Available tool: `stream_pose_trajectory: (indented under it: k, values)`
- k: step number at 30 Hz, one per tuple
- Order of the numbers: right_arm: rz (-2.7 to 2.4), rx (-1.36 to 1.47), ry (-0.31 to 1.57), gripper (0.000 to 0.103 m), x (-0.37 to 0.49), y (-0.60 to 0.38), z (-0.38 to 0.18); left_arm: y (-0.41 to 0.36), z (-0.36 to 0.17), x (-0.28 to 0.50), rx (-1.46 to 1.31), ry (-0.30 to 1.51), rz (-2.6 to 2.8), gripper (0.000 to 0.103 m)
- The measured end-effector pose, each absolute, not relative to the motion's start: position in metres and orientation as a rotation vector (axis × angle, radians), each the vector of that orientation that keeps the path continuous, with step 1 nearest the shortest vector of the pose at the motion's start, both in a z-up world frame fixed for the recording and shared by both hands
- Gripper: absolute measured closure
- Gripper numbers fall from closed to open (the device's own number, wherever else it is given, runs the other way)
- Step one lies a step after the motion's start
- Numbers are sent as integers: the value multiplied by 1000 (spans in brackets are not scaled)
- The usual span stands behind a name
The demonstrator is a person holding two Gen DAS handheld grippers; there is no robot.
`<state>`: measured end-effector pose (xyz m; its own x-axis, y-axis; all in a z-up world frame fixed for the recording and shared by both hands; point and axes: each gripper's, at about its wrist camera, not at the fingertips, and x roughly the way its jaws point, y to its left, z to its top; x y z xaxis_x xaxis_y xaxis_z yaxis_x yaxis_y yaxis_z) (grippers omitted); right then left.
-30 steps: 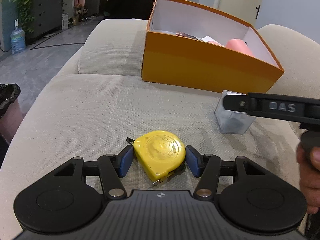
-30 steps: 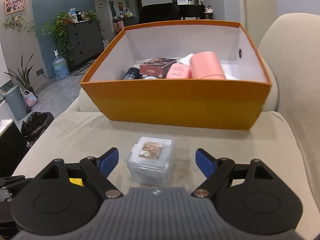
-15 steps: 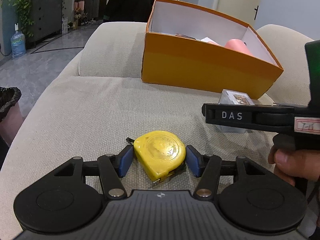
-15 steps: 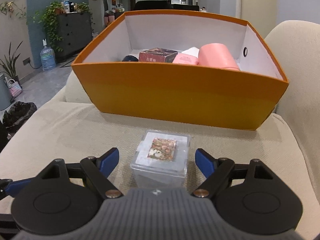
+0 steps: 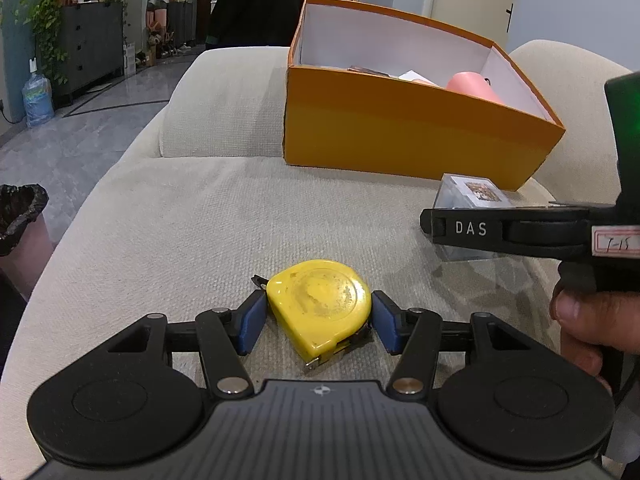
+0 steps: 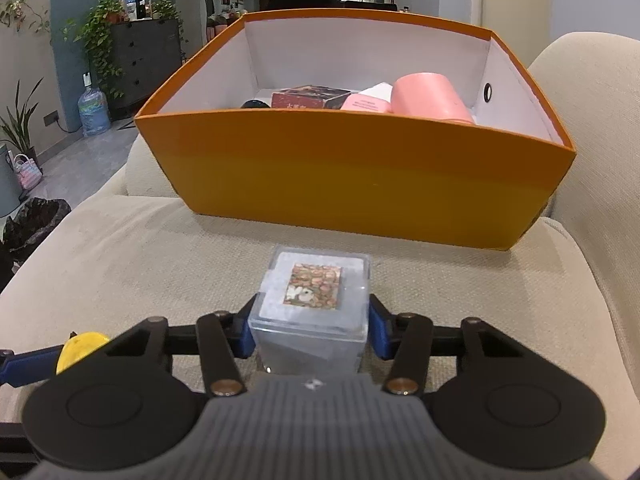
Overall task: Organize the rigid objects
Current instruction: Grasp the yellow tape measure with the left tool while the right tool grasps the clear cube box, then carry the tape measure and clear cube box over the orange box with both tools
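Note:
My left gripper (image 5: 318, 320) is shut on a yellow tape measure (image 5: 320, 304) that rests on the beige sofa seat (image 5: 180, 216). My right gripper (image 6: 312, 326) is shut on a clear plastic box (image 6: 314, 312) with a patterned sticker on its lid; the box also shows in the left wrist view (image 5: 470, 196), partly hidden by the right gripper's body. An orange shoe box (image 6: 360, 160) stands open just beyond, holding a pink cylinder (image 6: 428, 96), a dark red carton (image 6: 308, 98) and other items. The tape measure shows at the left in the right wrist view (image 6: 80, 346).
The sofa backrest (image 6: 592, 120) rises at the right. A black-bagged bin (image 6: 32, 220) stands on the floor to the left of the sofa. A dark cabinet with plants (image 6: 140, 56) and a water bottle (image 6: 94, 110) are far off.
My right gripper moved forward around the clear box and closed its fingers on the box's sides. My left gripper stays shut on the tape measure, unmoved.

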<state>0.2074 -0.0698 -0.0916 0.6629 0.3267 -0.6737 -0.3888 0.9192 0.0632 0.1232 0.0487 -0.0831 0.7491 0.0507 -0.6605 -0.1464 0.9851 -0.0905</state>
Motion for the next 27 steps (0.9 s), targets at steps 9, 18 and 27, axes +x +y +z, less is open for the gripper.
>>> stream_pose_trajectory:
  k: [9,18,27]
  values:
    - [420,-81,759,56,199,-76,-85,49,-78,112,-148,734,114,39]
    - [419,-70,750,56,185,-88,-69,43,-64,96,-141,720,101,39]
    - [396,-42,728,56,159,-107,-38,42,-26,70,-143,664,84,39]
